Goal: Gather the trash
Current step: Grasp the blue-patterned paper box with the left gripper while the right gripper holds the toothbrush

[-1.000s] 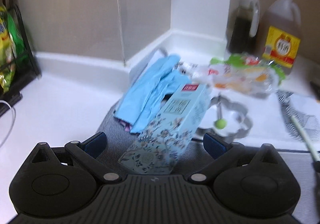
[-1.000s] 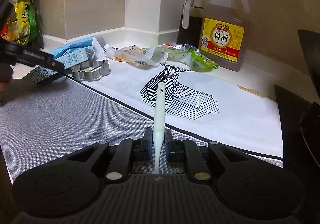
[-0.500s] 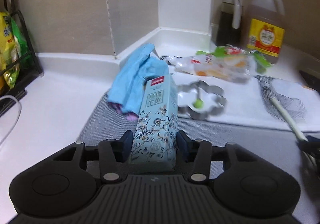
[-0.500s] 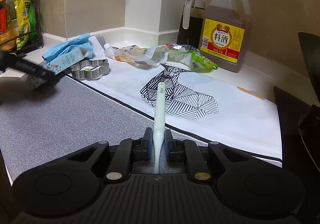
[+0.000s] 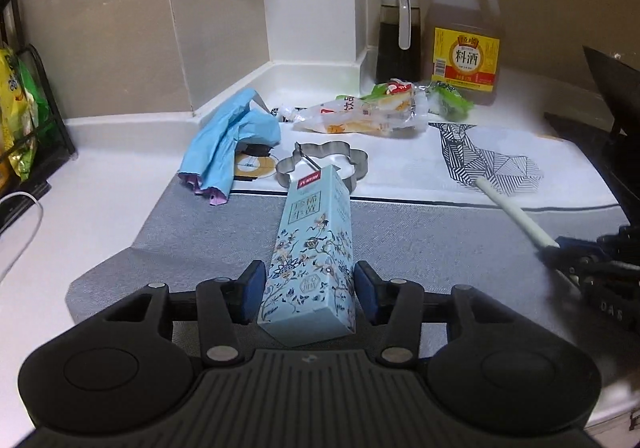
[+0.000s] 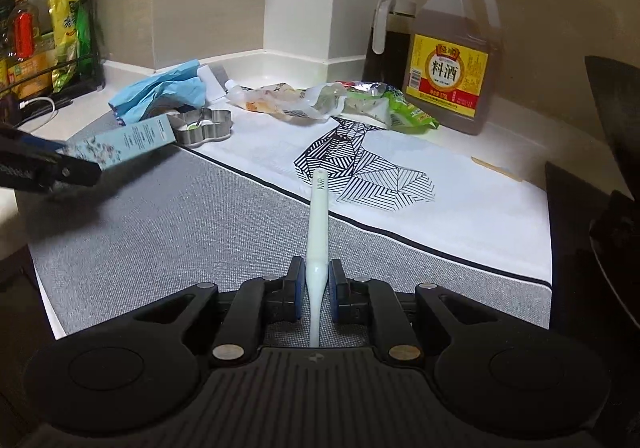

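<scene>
- Kitchen counter (image 5: 100,208) in white, corner of beige wall tiles, grey mat (image 6: 180,232) up front.
- Left gripper (image 5: 308,290) clamped on a pale blue floral carton (image 5: 314,248), held off the mat, red tag and Chinese print on its top end.
- Right gripper (image 6: 314,290) pinching a white stick (image 6: 318,216), jaws nearly shut, tiny lettering too small to read.
- Past that, white cloth with a striped animal print (image 6: 360,168), metal flower-shaped cutter (image 5: 324,164), crumpled blue glove (image 5: 228,140).
- Further back, empty snack wrappers (image 5: 372,114) lying loose.
- By the wall, dark sauce jug (image 5: 398,36) and big bottle labelled 料酒 (image 5: 466,36).
</scene>
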